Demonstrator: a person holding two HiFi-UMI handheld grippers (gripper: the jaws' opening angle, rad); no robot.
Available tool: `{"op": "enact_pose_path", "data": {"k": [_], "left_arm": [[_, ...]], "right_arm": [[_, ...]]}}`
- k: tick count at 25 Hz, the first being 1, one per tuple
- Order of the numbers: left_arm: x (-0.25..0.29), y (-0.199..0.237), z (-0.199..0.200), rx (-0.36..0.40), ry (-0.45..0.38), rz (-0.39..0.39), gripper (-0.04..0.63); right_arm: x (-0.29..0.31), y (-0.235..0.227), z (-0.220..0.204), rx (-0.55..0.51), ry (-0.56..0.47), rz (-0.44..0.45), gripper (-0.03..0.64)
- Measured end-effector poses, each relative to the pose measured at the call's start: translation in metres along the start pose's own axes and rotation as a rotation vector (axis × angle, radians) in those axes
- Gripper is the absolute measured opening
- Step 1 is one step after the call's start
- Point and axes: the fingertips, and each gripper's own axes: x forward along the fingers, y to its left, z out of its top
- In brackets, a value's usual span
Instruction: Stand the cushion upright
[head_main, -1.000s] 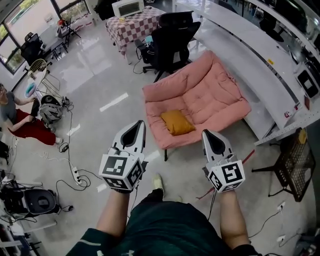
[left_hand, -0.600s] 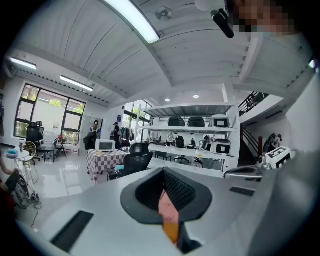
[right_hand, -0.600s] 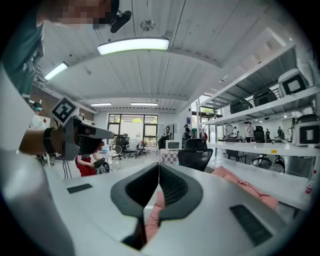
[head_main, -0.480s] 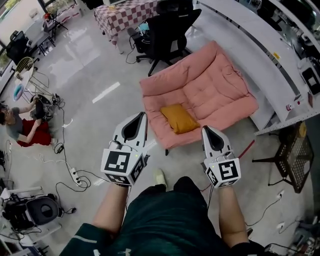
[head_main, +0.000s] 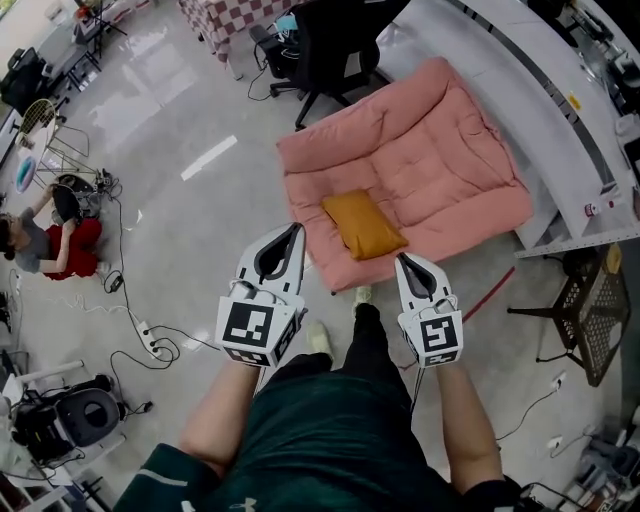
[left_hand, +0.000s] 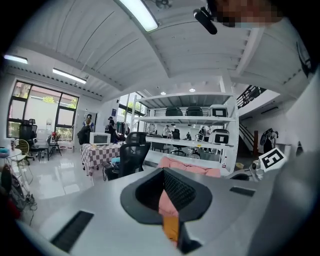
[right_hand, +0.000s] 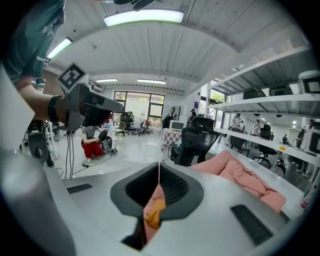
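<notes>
A mustard-yellow cushion (head_main: 365, 225) lies flat on the front part of a pink padded sofa (head_main: 440, 170). My left gripper (head_main: 297, 229) is shut and empty, with its tip just left of the sofa's front corner and short of the cushion. The right gripper (head_main: 399, 258) is also shut and empty, in front of the sofa's front edge, a little below and right of the cushion. In the left gripper view the cushion (left_hand: 171, 227) shows as an orange strip behind the closed left gripper (left_hand: 163, 170). Through the right gripper (right_hand: 159, 164) the cushion (right_hand: 155, 210) shows too.
A black office chair (head_main: 335, 40) stands behind the sofa, and a long white bench (head_main: 520, 90) runs along its right side. A person in red (head_main: 60, 235) sits on the floor at left, near cables and a power strip (head_main: 150, 345). A black wire rack (head_main: 590, 320) is at right.
Both grippers have moved forward and lower, toward the sofa, and the sofa now sits closer in the head view. The cushion still lies flat where it was.
</notes>
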Motion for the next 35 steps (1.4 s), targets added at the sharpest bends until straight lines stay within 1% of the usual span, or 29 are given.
{"op": "enact_pose_path", "data": {"k": [6,12,20,21,23,31,35], "left_arm": [[0.036,0.007,-0.034,0.0,0.043,0.011,0.006],[0.071,0.016,-0.069,-0.023,0.097,0.035,0.006],[0.116,0.026,-0.122,-0.055,0.149,0.057,0.006],[0.12,0.027,-0.129,-0.058,0.156,0.059,0.006],[0.126,0.029,-0.142,-0.066,0.169,0.063,0.006],[0.144,0.031,-0.195,-0.093,0.212,0.058,0.006],[0.147,0.033,-0.213,-0.099,0.227,0.051,0.006]], "right_arm": [[0.037,-0.001,-0.061,-0.075,0.118,0.088,0.004],[0.069,-0.006,-0.125,-0.144,0.263,0.174,0.005],[0.105,-0.007,-0.201,-0.242,0.359,0.286,0.007],[0.109,-0.005,-0.212,-0.254,0.375,0.304,0.011],[0.116,0.001,-0.234,-0.285,0.408,0.346,0.065],[0.146,0.019,-0.307,-0.55,0.469,0.45,0.124],[0.155,0.021,-0.332,-0.67,0.5,0.467,0.16]]}}
